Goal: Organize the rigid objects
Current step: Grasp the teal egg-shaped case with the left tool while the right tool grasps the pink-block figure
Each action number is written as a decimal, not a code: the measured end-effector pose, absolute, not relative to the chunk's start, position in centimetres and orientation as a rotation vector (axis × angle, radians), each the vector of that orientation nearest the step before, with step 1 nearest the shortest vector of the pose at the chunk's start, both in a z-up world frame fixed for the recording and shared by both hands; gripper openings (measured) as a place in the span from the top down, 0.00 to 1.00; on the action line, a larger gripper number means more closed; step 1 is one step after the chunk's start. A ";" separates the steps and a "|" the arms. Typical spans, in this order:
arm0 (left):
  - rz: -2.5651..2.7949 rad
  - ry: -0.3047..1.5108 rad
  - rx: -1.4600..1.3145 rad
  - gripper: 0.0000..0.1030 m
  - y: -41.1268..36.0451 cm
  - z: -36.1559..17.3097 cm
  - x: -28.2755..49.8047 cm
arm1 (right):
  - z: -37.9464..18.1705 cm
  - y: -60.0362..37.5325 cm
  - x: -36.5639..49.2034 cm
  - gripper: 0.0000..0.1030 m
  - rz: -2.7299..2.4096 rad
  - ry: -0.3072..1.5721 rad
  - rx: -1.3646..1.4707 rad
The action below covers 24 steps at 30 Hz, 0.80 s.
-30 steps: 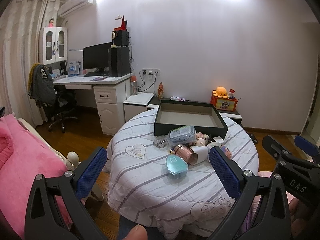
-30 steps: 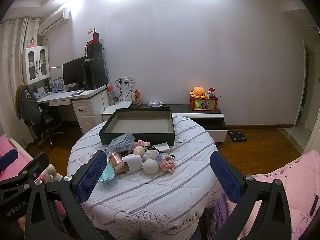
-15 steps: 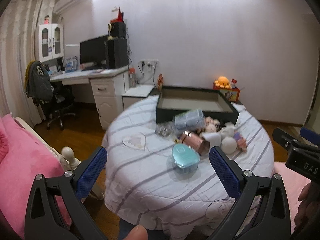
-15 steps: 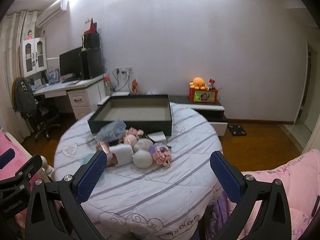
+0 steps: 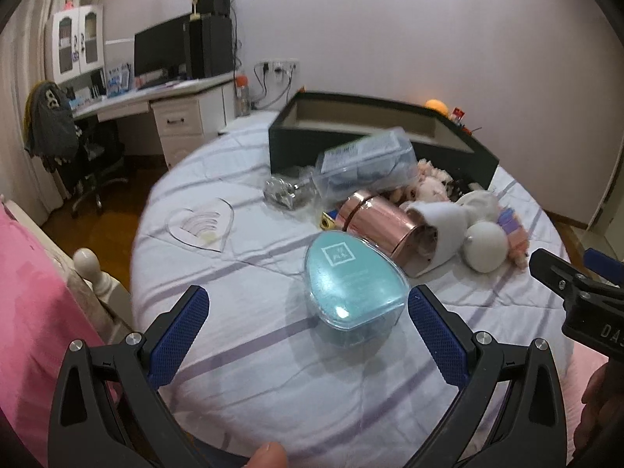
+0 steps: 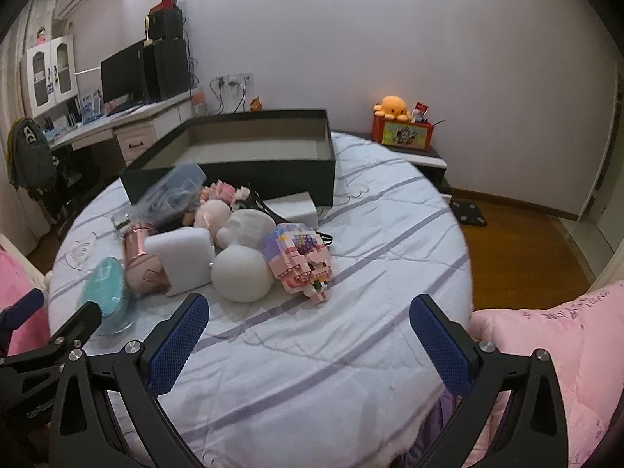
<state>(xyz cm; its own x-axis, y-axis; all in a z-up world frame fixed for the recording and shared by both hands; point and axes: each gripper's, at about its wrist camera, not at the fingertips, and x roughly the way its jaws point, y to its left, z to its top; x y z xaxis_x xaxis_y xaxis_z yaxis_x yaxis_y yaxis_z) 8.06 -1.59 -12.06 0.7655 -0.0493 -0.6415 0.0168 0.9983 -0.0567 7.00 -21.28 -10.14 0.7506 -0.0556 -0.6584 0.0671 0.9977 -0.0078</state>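
A pile of small objects lies on the round table (image 5: 249,382) in front of a dark open box (image 5: 374,124) (image 6: 249,156). Nearest is a teal egg-shaped case (image 5: 351,284) (image 6: 103,284), then a rose-gold tin (image 5: 380,220) (image 6: 140,257), a clear plastic box (image 5: 366,163), a white ball (image 6: 241,273) (image 5: 485,247), a white block (image 6: 183,261) and a pink brick figure (image 6: 302,257). My left gripper (image 5: 308,335) is open just short of the teal case. My right gripper (image 6: 310,337) is open above bare cloth, near the ball and figure.
A pink bed (image 5: 31,312) flanks the table on the left and pink bedding (image 6: 553,355) on the right. A desk with monitor (image 5: 163,54) and a chair (image 5: 58,132) stand back left. A low cabinet with an orange plush (image 6: 392,107) sits behind.
Both grippers have moved forward and down toward the table; the pile looms much larger. The teal case now lies just ahead of the left fingers. Both stay open.
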 end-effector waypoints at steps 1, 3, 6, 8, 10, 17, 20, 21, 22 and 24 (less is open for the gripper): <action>-0.042 0.706 -0.060 0.00 -1.7 -12.4 8.5 | -10.6 -21.5 7.6 0.00 -0.066 0.729 0.021; -0.033 0.718 -0.058 0.00 -2.0 -12.9 9.1 | -11.1 -22.0 8.3 0.00 -0.070 0.741 0.030; -0.020 0.743 -0.059 0.00 -2.3 -13.9 10.3 | -11.7 -23.1 9.1 0.00 -0.076 0.756 0.061; -0.007 0.754 -0.066 0.00 -2.2 -14.4 10.8 | -12.0 -23.6 9.5 0.00 -0.073 0.762 0.075; -0.006 0.739 -0.089 0.00 -1.8 -14.1 11.2 | -12.2 -23.7 9.7 0.00 -0.073 0.766 0.070; -0.024 0.768 -0.095 0.03 -1.6 -14.2 12.1 | -12.6 -23.8 10.3 0.00 -0.069 0.784 0.044; -0.025 0.770 -0.098 0.08 -1.4 -14.2 11.9 | -12.8 -23.8 10.5 0.00 -0.066 0.790 0.029; -0.029 0.771 -0.099 0.11 -1.3 -14.2 11.8 | -13.0 -23.8 10.7 0.00 -0.065 0.793 0.026; -0.038 0.771 -0.104 0.15 -1.1 -14.1 11.8 | -13.1 -23.8 10.7 0.00 -0.065 0.797 0.021; -0.054 0.771 -0.118 0.22 -0.6 -14.0 11.9 | -13.2 -23.8 10.9 0.00 -0.060 0.808 0.023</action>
